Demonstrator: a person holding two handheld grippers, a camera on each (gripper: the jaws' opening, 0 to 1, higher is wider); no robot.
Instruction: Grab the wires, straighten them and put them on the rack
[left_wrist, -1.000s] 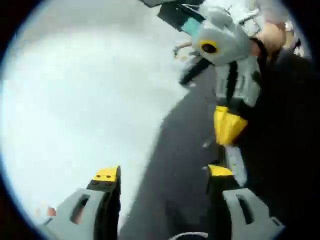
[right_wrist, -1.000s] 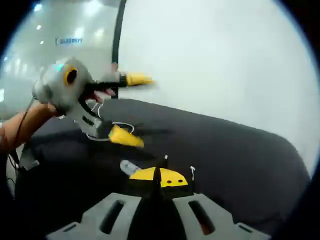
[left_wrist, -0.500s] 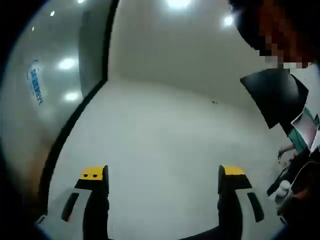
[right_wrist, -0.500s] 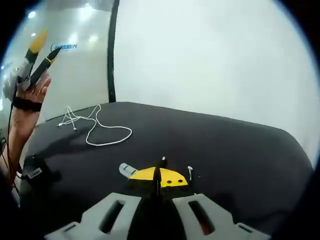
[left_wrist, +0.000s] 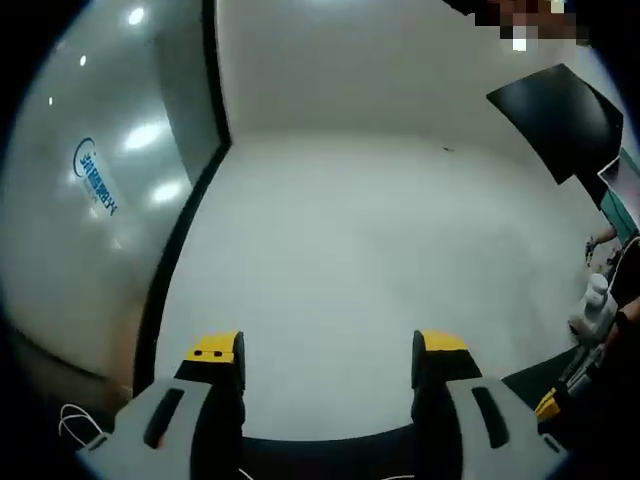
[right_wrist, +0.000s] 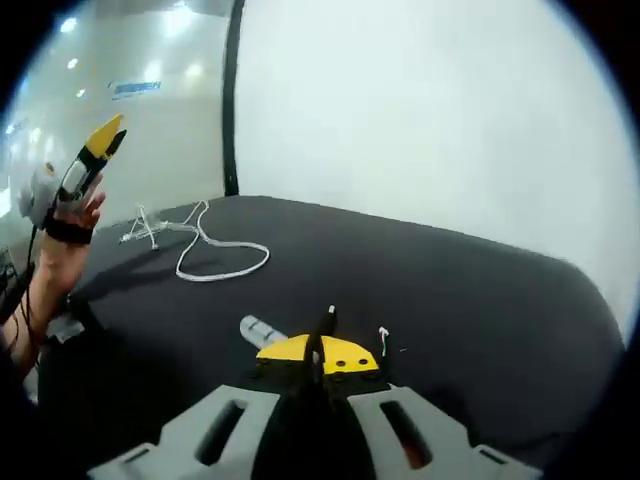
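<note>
Pointing up at a pale wall, the left tool (left_wrist: 328, 352) shows its two yellow-tipped jaws spread wide apart with nothing between them. In the right gripper view, that tool is raised at the far left in a person's hand (right_wrist: 62, 232). Right of it, a tangled white wire (right_wrist: 205, 252) lies loose on the dark counter (right_wrist: 470, 300), near its far edge. The right tool (right_wrist: 318, 353) sits low in the middle, jaws pressed together on a thin black wire (right_wrist: 324, 324) with a small white plug (right_wrist: 384, 336) beside it.
</note>
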